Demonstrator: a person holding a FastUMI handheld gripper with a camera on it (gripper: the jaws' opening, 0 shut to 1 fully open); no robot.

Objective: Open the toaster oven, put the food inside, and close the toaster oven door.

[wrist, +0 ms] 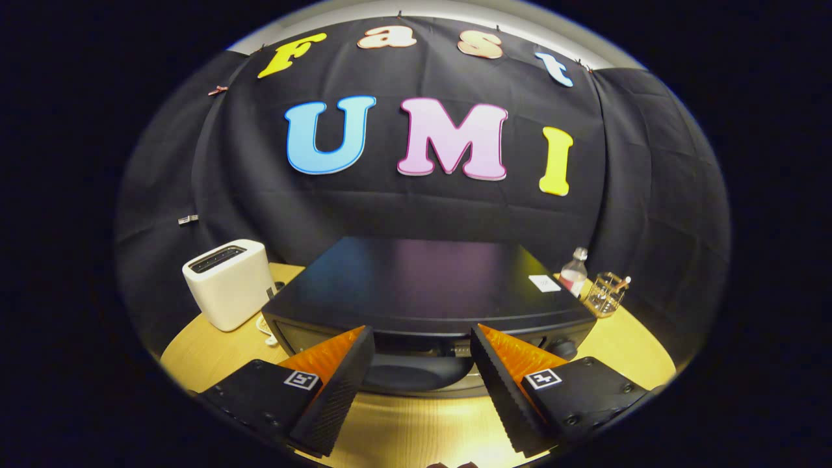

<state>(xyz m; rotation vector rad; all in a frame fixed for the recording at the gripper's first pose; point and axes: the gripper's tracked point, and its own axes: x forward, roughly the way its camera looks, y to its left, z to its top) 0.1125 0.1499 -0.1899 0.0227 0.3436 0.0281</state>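
Just ahead of the toaster oven (422, 286), the hand-held gripper (422, 364) is wide open, holding nothing, and I think it must grab the door next.

Black cloth wall (422, 208) draped behind everything, creased, pinned along top with small clips. Pale strip of ceiling (455, 12) peeking above it. Light wood tabletop (403, 429) under my view, rounded edge, warm glare on it. Rest pretty dim, cloth soaking up light.
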